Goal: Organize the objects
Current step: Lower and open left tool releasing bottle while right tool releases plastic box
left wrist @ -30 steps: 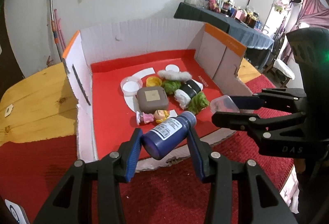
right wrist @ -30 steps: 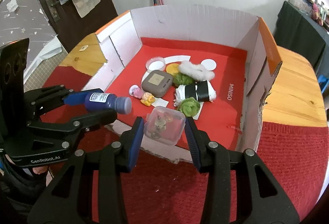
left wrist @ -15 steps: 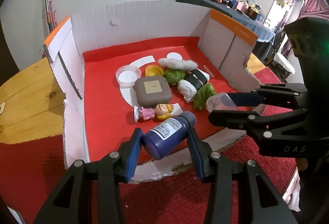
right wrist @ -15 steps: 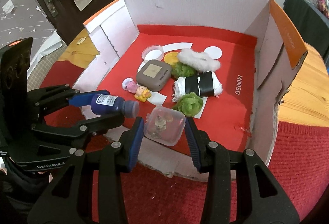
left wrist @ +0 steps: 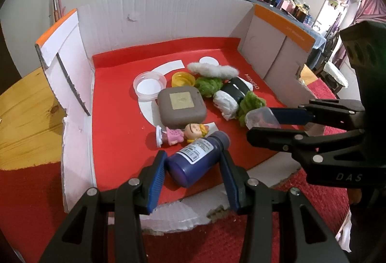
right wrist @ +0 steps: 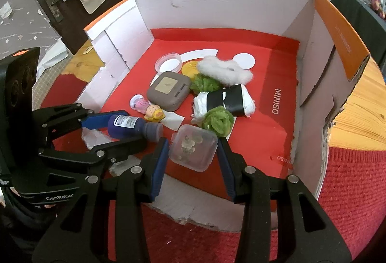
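My left gripper (left wrist: 193, 166) is shut on a dark blue bottle (left wrist: 196, 158) with a white label, held over the front edge of the cardboard box (left wrist: 168, 12). It also shows in the right wrist view (right wrist: 132, 126). My right gripper (right wrist: 191, 149) is shut on a small clear plastic case (right wrist: 193, 147), held over the box's front, next to a green yarn ball (right wrist: 217, 119). The case also shows in the left wrist view (left wrist: 261, 117).
On the box's red floor lie a grey square case (left wrist: 182, 105), a small doll (left wrist: 183, 134), a clear round lid (left wrist: 149, 85), a yellow cap (left wrist: 183, 78), white fluff (left wrist: 212, 70) and a black-and-white roll (left wrist: 232, 96). Red cloth (right wrist: 349, 181) covers the wooden table (left wrist: 26, 116).
Both grippers have moved forward over the box's front edge, carrying the bottle and the clear case further over the red floor.
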{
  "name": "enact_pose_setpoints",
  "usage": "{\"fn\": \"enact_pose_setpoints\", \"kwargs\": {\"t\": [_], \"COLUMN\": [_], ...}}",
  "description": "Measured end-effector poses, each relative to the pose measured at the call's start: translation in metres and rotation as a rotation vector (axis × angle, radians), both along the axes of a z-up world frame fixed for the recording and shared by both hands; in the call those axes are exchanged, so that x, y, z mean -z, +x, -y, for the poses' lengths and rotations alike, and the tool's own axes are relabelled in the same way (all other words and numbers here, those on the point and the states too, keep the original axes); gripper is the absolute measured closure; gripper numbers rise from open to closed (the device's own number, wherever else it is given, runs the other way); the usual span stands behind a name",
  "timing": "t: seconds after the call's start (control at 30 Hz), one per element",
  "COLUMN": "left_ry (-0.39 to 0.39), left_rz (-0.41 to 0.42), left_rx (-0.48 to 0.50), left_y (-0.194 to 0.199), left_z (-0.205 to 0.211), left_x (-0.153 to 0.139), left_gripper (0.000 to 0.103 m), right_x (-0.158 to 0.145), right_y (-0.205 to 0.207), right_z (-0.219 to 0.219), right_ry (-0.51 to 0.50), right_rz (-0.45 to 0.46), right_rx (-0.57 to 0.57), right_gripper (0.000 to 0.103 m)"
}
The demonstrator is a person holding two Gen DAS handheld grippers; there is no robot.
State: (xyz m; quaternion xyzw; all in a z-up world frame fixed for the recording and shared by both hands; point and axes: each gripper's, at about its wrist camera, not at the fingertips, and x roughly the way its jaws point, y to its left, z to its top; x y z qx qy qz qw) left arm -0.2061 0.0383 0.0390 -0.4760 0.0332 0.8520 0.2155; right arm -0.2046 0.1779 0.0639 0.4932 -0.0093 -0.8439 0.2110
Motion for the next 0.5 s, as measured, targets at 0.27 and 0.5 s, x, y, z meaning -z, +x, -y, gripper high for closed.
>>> {"fn": "enact_pose_setpoints", "kwargs": {"t": [0.27, 0.5], "left_ry": [-0.008, -0.008], "left_rz": [-0.013, -0.032], "left_rx": [-0.019, -0.044], "left_y": [-0.0043, -0.0071], "left_z": [-0.0012, -0.0021], "left_x": [0.0024, 0.0044], "left_gripper": [0.056, 0.056], "right_x": [0.0048, 0.0058], "right_y": [-0.0035, -0.0038], "right_z": [-0.0011, -0.0004], "right_ry": [0.007, 0.031], "right_rz": [-0.021, -0.054], "right_rx": [0.018, 0.042], "right_gripper": [0.064, 0.064]}}
